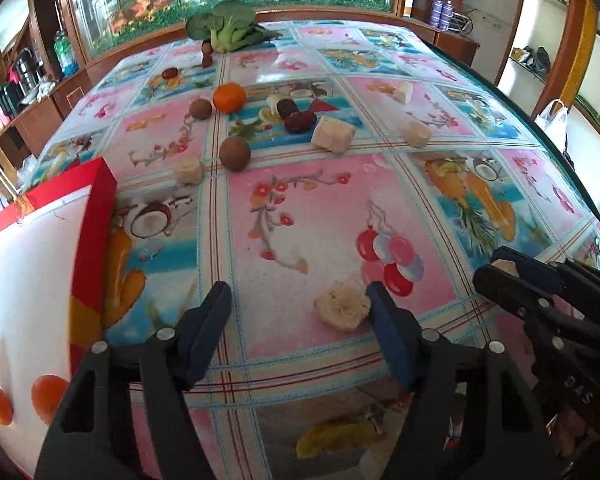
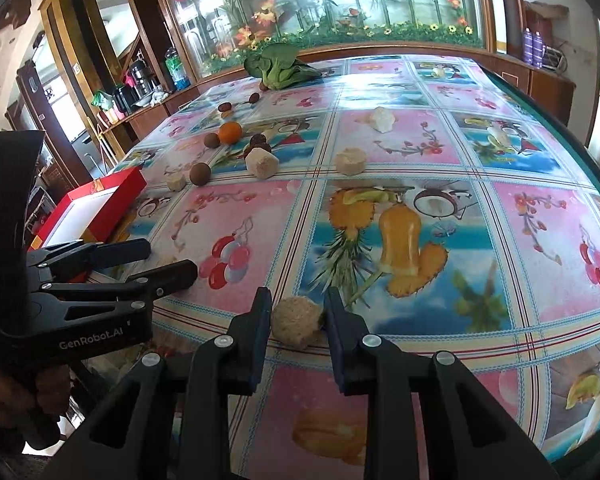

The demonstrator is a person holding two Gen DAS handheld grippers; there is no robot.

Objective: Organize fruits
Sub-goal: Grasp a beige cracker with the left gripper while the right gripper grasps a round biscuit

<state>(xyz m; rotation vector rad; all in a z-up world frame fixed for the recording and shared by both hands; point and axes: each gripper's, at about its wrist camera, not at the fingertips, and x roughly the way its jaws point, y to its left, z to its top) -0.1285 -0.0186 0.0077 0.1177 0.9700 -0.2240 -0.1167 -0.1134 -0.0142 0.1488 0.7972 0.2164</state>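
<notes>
Behind the surface (image 1: 300,208) glass glares. My left claw (image 1: 297,294) is spread beside a banana piece (image 1: 342,306); my right claw (image 2: 295,306) brackets another piece (image 2: 295,322), contact unclear. Red box (image 1: 95,216) is cut off.

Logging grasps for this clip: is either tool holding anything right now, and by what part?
The right tool brackets a pale fruit chunk by its two sides, though contact on the left side is unclear. The left tool is open, holding nothing.
</notes>
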